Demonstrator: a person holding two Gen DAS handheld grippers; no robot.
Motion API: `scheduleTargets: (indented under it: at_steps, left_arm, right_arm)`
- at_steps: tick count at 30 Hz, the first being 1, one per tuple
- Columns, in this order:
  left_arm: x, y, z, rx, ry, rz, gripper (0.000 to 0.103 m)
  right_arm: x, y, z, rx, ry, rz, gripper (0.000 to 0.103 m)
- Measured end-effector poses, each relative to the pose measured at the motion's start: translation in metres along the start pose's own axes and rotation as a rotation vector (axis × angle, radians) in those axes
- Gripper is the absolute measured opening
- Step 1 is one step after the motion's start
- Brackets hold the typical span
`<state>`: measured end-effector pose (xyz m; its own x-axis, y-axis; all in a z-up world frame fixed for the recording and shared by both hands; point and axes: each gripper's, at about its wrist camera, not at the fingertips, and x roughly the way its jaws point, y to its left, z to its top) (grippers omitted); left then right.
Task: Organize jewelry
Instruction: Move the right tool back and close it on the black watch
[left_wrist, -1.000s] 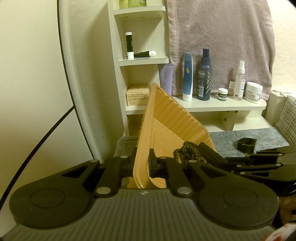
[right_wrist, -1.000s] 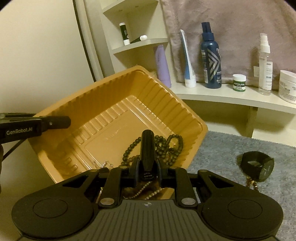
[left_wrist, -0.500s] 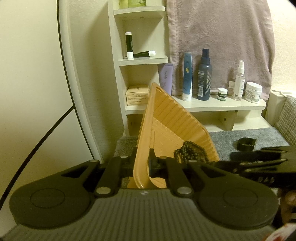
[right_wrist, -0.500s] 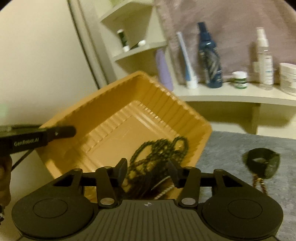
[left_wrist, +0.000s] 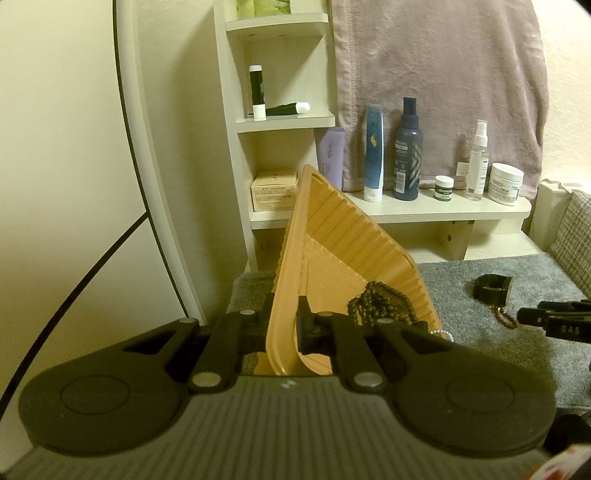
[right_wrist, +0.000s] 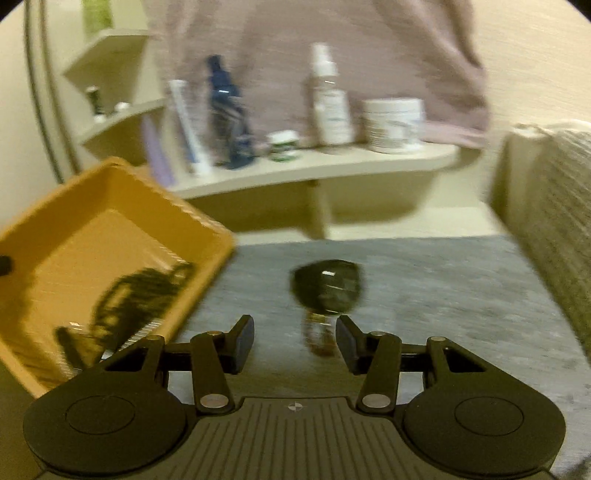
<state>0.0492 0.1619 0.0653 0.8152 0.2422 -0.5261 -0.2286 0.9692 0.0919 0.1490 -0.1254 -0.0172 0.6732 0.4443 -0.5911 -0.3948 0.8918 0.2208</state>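
Left tool (left_wrist: 282, 328) clamps the tilted orange tray's (left_wrist: 332, 236) rim; right tool (right_wrist: 295, 341), jaws just parted and empty, faces what seems a dark watch (right_wrist: 327, 286).

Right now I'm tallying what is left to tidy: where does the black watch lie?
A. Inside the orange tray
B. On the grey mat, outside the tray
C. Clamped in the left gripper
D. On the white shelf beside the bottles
B: the black watch rests on the grey mat, to the right of the tilted orange tray and apart from it.
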Motion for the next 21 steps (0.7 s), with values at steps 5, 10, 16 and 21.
scheduleTargets:
  at_steps: [5,10,16,21]
  left_arm:
    - [0.000,0.000,0.000,0.000,0.000,-0.001,0.009]
    - [0.000,0.000,0.000,-0.001,0.000,0.000,0.009]
    - [0.000,0.000,0.000,-0.001,0.001,-0.002,0.009]
    - [0.000,0.001,0.000,0.000,0.002,-0.002,0.009]
  right_arm:
    - [0.005,-0.012,-0.001,-0.007,0.012,-0.022,0.049]
    - [0.017,-0.008,0.001,-0.045,0.015,-0.027,0.049]
    - [0.032,-0.007,0.011,-0.061,0.016,-0.046,0.050]
    - [0.042,-0.011,0.018,-0.102,0.015,-0.052,0.072]
